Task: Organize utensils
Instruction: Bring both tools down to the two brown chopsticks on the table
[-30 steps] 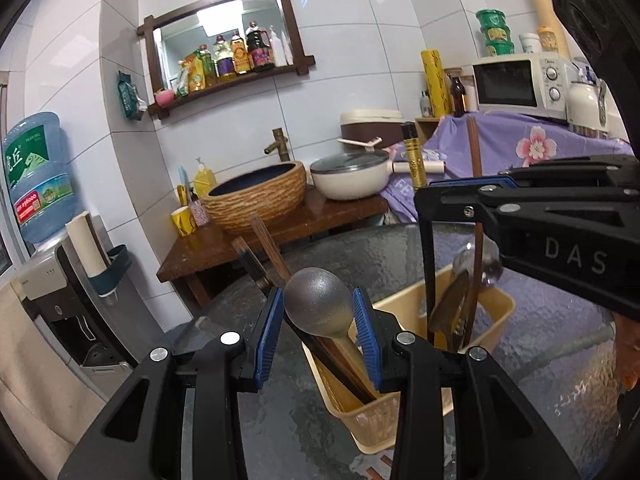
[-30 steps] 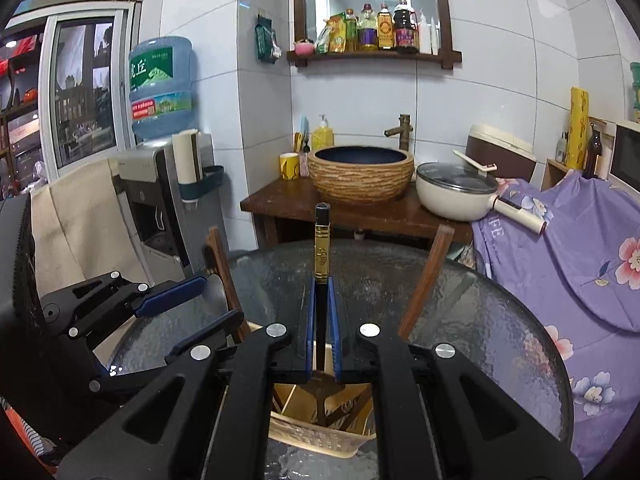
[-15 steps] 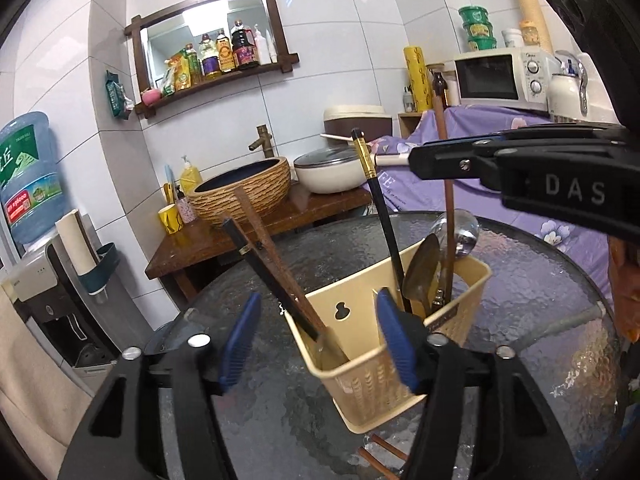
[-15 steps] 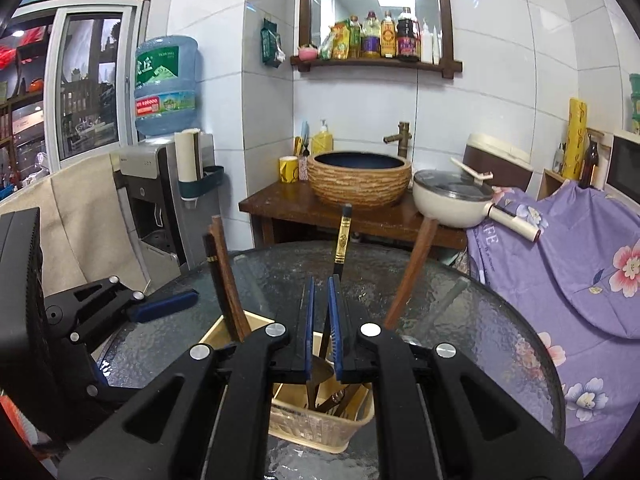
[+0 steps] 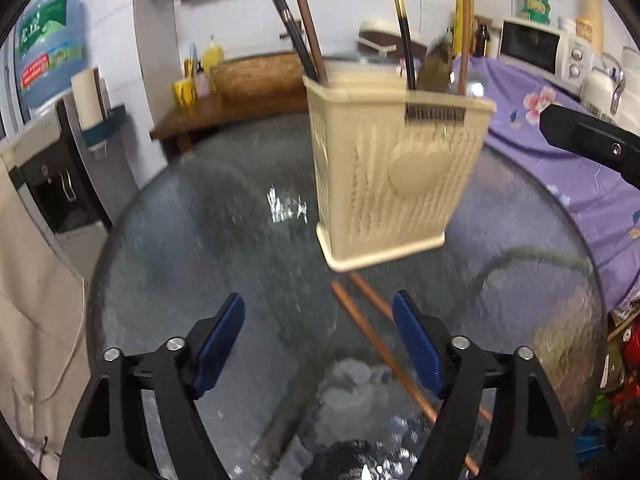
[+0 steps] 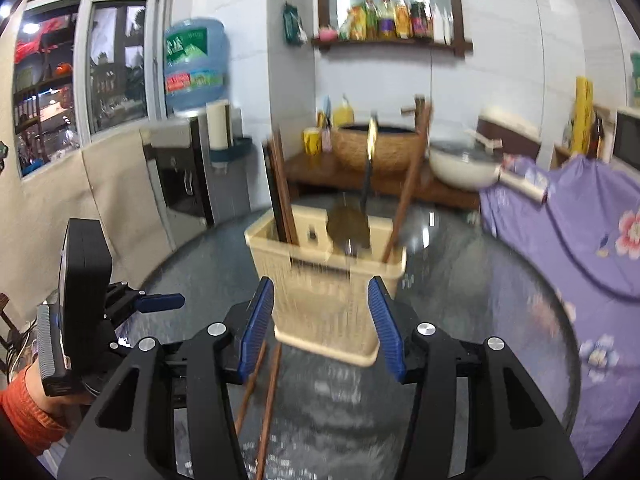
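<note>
Cream plastic, moulded in a woven lattice with a raised heart on one face, formed the utensil basket (image 5: 396,176), which stood upright on the round worktop (image 5: 200,248) of dark, pebbled glass. Several utensils were seen standing in the basket: two dark flat handles (image 5: 300,36) leaning together at one corner, a black ladle handle with a gold band (image 5: 402,28), a slim reddish wooden stick (image 5: 464,32), and a dull metal spoon bowl (image 5: 434,66) rising above the rim. Two long reddish-brown chopsticks (image 5: 376,332) were seen lying flat on the glass in front of the basket's base, side by side and slightly splayed.

The left tool (image 5: 318,344) was held over the worktop with its blue ribbed pads spread wide and nothing between them; the chopsticks ran under the gap, nearer the right-hand pad. The right tool (image 6: 322,320) was likewise spread and empty, its jaws framing the lower part of the basket from the near side, though contact could not be told through the motion blur. In the right wrist view the chopsticks were seen passing below that tool, and the left tool appeared at the far left, held by a hand in an orange sleeve (image 6: 28,404).
</note>
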